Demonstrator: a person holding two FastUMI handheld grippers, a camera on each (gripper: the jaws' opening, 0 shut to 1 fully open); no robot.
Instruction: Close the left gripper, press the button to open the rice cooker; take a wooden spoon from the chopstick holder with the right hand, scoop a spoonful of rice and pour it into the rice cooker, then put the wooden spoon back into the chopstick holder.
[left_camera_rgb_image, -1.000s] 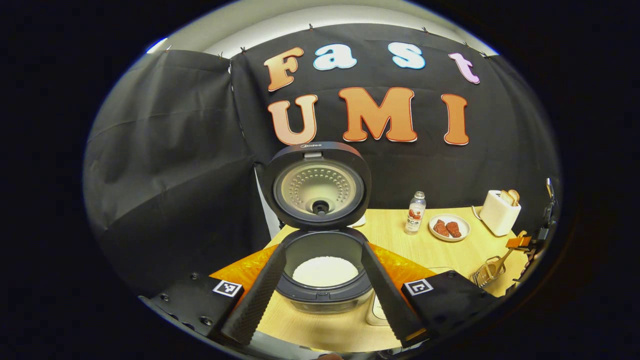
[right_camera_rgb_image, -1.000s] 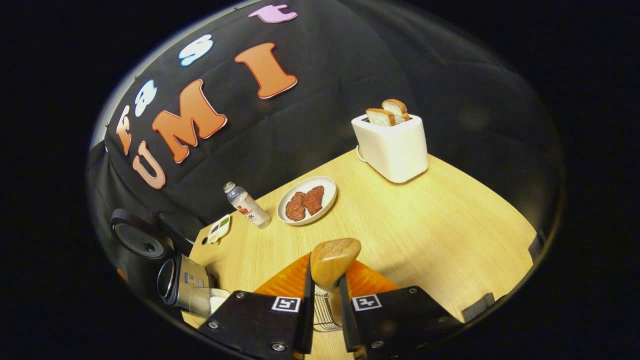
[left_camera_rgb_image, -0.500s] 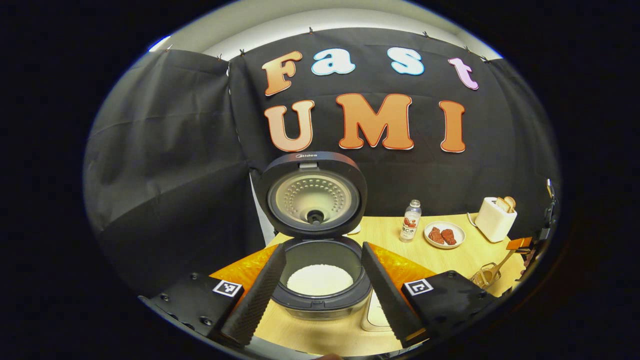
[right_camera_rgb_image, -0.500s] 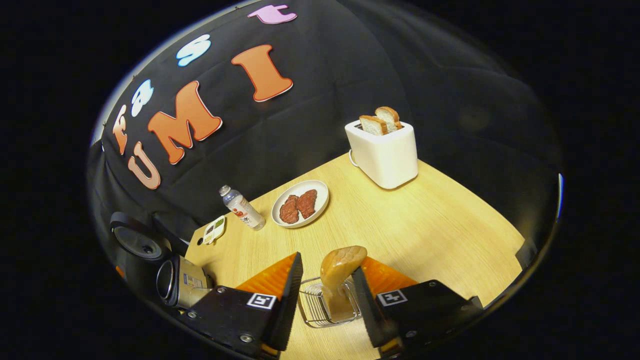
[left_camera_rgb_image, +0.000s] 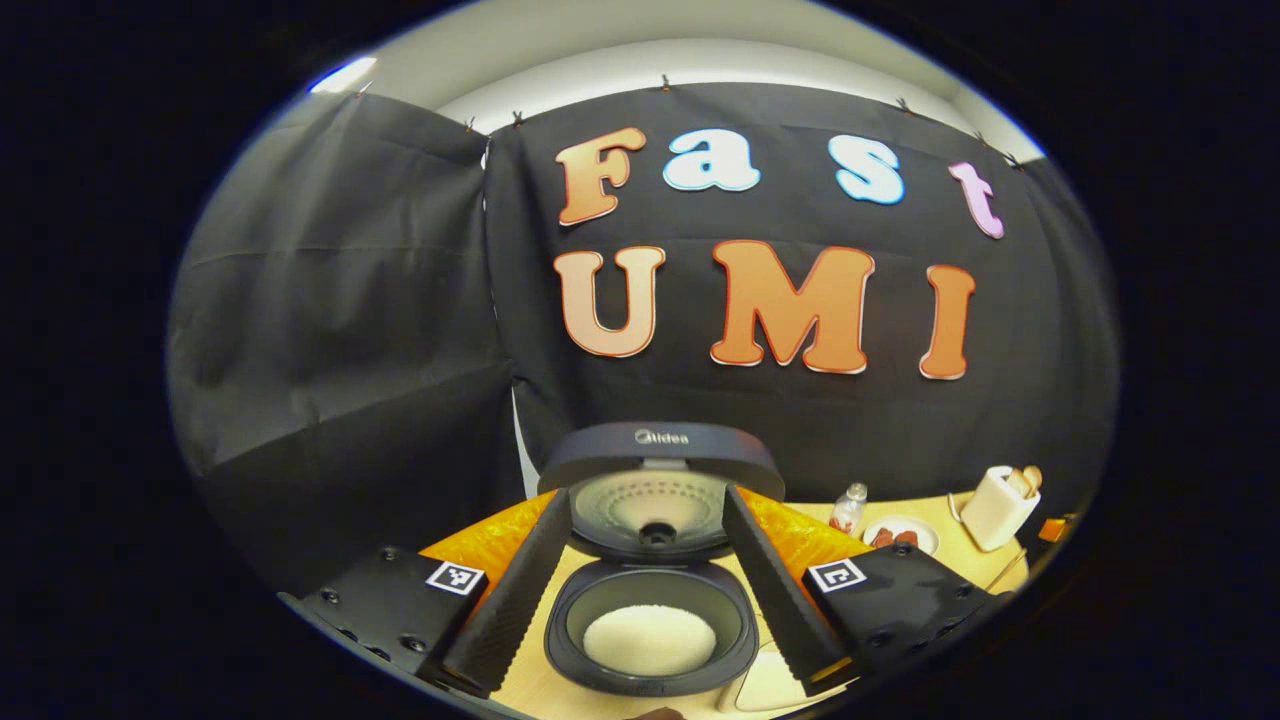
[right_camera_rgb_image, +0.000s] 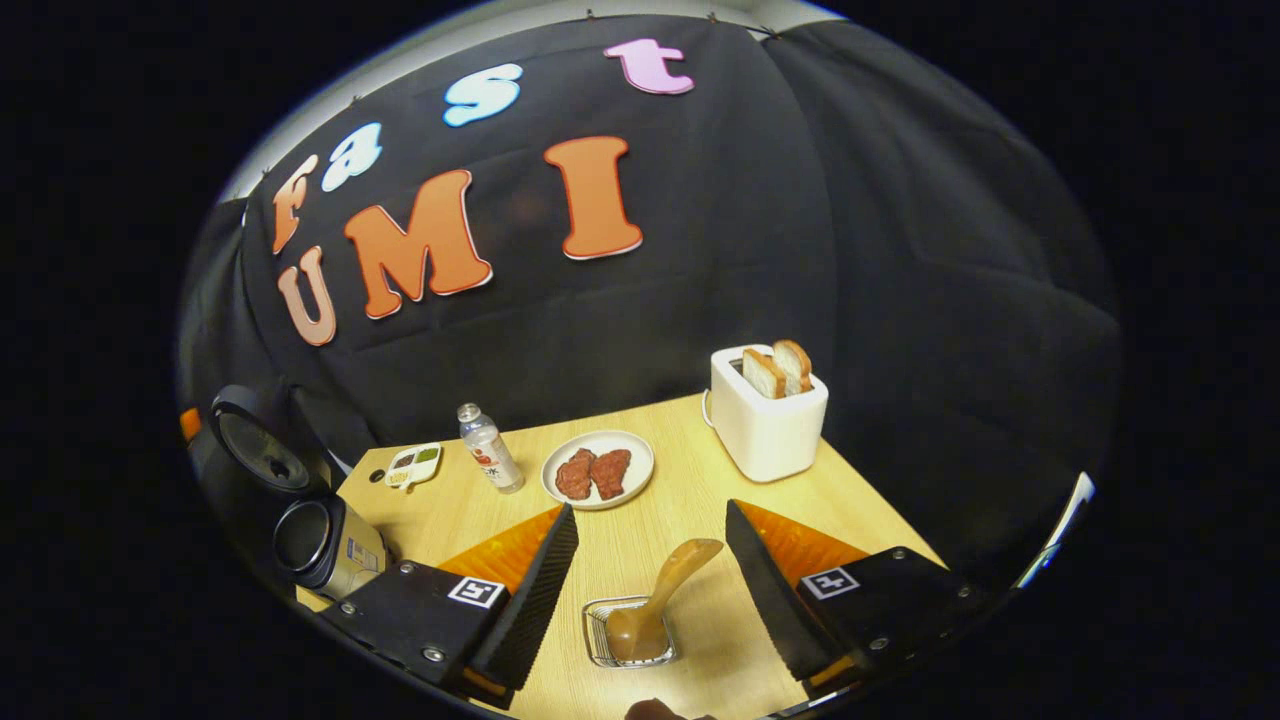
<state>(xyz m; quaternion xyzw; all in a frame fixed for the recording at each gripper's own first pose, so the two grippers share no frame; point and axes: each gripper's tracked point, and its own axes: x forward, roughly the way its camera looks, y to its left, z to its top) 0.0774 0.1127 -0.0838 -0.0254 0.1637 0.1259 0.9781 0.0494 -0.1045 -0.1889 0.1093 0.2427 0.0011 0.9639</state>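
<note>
In the left gripper view the black rice cooker (left_camera_rgb_image: 650, 600) stands open, lid (left_camera_rgb_image: 660, 470) raised, with white rice (left_camera_rgb_image: 648, 640) in its pot. My left gripper (left_camera_rgb_image: 645, 495) is open above and in front of it, holding nothing. In the right gripper view the wooden spoon (right_camera_rgb_image: 665, 595) leans in the wire chopstick holder (right_camera_rgb_image: 600, 650) on the table. My right gripper (right_camera_rgb_image: 652, 510) hangs open above it, fingers well apart on either side of the spoon and not touching it. The rice cooker (right_camera_rgb_image: 335, 550) appears far left in that view.
On the wooden table (right_camera_rgb_image: 700, 470) stand a white toaster (right_camera_rgb_image: 768, 425) with bread, a plate of meat (right_camera_rgb_image: 598, 470), a small bottle (right_camera_rgb_image: 488, 450) and a little sauce dish (right_camera_rgb_image: 412, 465). A pale container (left_camera_rgb_image: 770, 690) sits just right of the cooker.
My right gripper has opened, let go of the spoon and drawn back up; the spoon stays in the holder. My left gripper has lifted and tilted, so the cooker sits lower in its view.
</note>
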